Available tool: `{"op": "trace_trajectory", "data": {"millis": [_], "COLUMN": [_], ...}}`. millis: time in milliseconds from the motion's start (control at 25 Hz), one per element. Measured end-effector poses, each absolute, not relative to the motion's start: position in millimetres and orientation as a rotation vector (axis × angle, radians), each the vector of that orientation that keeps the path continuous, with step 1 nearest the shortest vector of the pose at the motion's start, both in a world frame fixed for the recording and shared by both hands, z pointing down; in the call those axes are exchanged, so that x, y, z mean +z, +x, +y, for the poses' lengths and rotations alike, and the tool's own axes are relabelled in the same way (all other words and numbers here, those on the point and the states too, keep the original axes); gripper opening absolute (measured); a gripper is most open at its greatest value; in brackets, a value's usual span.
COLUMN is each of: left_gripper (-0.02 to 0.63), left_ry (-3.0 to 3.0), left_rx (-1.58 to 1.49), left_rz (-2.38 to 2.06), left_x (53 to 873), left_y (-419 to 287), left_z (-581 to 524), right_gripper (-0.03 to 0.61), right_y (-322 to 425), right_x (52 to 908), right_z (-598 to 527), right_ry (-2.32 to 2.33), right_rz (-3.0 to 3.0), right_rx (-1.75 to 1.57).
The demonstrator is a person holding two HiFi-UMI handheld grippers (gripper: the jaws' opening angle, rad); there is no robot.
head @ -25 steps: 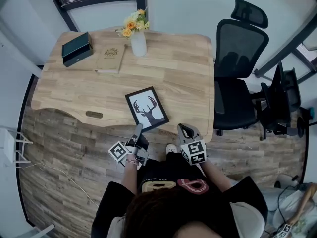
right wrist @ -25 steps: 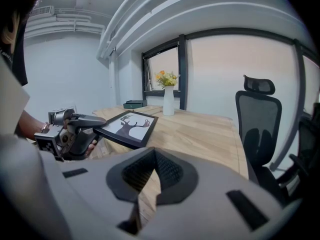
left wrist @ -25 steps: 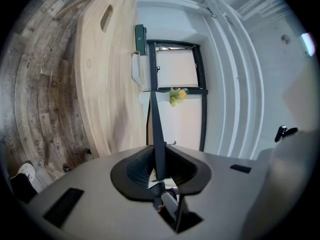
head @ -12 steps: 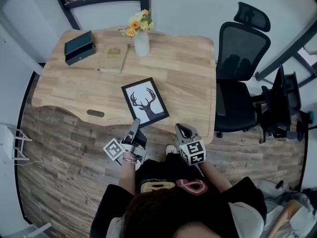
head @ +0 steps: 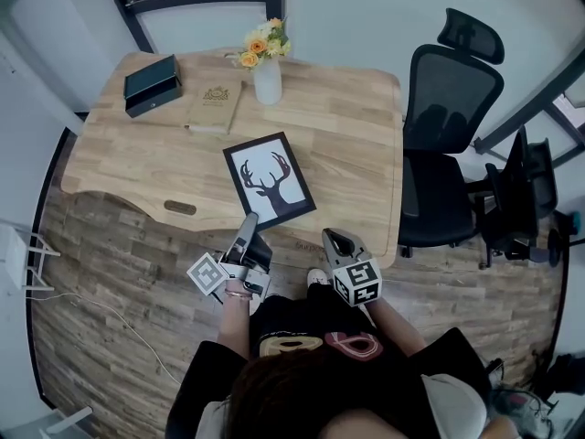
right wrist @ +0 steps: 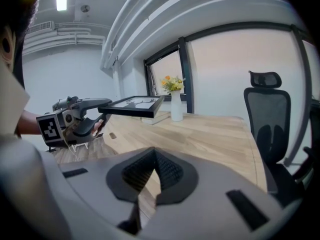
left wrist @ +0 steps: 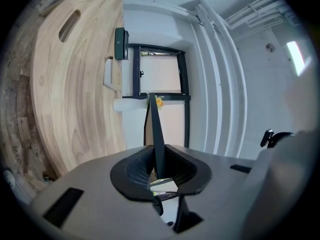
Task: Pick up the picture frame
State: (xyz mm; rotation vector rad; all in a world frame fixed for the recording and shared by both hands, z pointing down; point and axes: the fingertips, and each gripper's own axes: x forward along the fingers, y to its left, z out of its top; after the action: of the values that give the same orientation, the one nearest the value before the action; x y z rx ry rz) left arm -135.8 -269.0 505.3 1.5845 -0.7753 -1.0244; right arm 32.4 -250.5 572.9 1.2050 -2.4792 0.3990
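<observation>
My left gripper (head: 249, 225), lower centre-left in the head view, has its jaws clamped narrowly on the near edge of the picture frame (head: 270, 179). The frame is at centre, level and clear above the table (head: 352, 126). My right gripper (head: 331, 238), lower centre-right, has its jaws together and is empty.

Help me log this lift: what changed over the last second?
The left gripper, shut on the near corner of the picture frame throughout, raised it; it now hangs clear of the table, roughly level. Nothing was newly gripped or released. The right gripper stayed empty by the table edge; vase, book and box did not move.
</observation>
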Motion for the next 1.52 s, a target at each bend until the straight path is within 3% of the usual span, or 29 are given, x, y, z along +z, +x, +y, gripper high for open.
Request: {"op": "trace_trajectory", "data": {"millis": [1520], "left_gripper": [0.084], "left_ry": [1.711], "left_rx": [-1.203], "left_rz": [-0.707], "left_x": [377], "left_y": [-152], "left_z": [-263], "right_gripper": [0.011], "right_y": [43], "right_x": [578], "right_z": [-233], "right_ry": [1.187], "right_rz": [-2.443], "right_rx": [0.32]}}
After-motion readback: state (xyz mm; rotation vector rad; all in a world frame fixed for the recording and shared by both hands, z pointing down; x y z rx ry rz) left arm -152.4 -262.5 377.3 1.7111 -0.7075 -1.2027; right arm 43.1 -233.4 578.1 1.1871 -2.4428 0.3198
